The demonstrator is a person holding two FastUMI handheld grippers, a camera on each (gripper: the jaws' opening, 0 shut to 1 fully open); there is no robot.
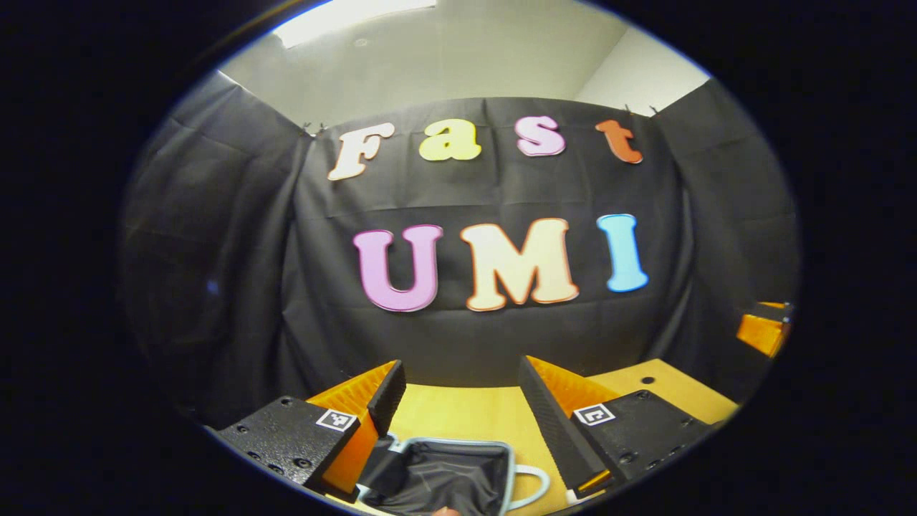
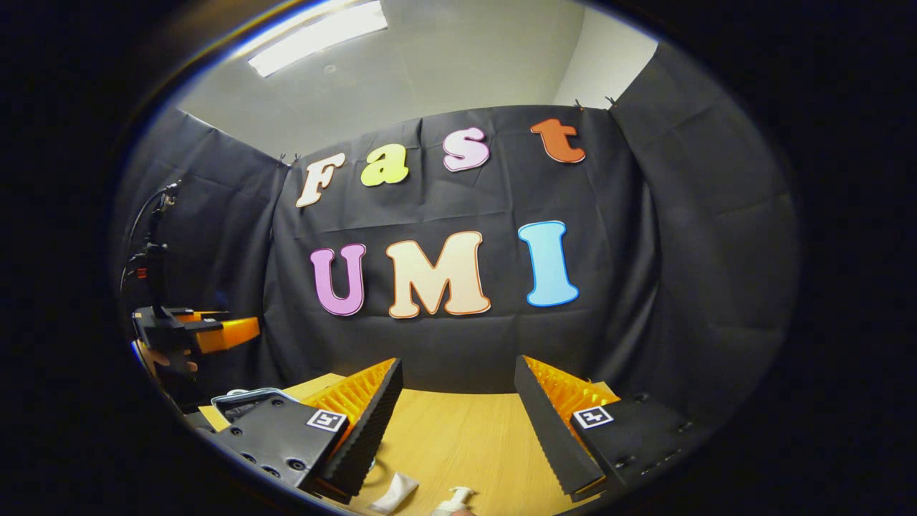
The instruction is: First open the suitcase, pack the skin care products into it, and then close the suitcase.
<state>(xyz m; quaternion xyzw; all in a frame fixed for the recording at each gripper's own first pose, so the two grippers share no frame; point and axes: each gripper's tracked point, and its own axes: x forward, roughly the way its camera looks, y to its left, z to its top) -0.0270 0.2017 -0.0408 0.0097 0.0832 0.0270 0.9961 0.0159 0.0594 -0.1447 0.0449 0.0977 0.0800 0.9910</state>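
Note:
The small suitcase (image 1: 437, 473) lies open on the wooden table (image 1: 466, 412), showing a black lining inside a pale rim, with a white handle (image 1: 534, 486) on its right side. My left gripper (image 1: 460, 380) hovers open just above and behind it, nothing between its fingers. In the right gripper view, a white tube (image 2: 394, 493) and a white pump bottle (image 2: 453, 499) lie on the table (image 2: 466, 430) below my open right gripper (image 2: 458, 373). A corner of the suitcase (image 2: 243, 396) shows at the left, with the left gripper (image 2: 233, 330) above it.
The black cloth wall (image 1: 458, 337) closes off the back and both sides of the table. A stand with cables (image 2: 152, 251) rises at the left of the right gripper view. The right gripper (image 1: 763, 331) shows at the right edge of the left gripper view.

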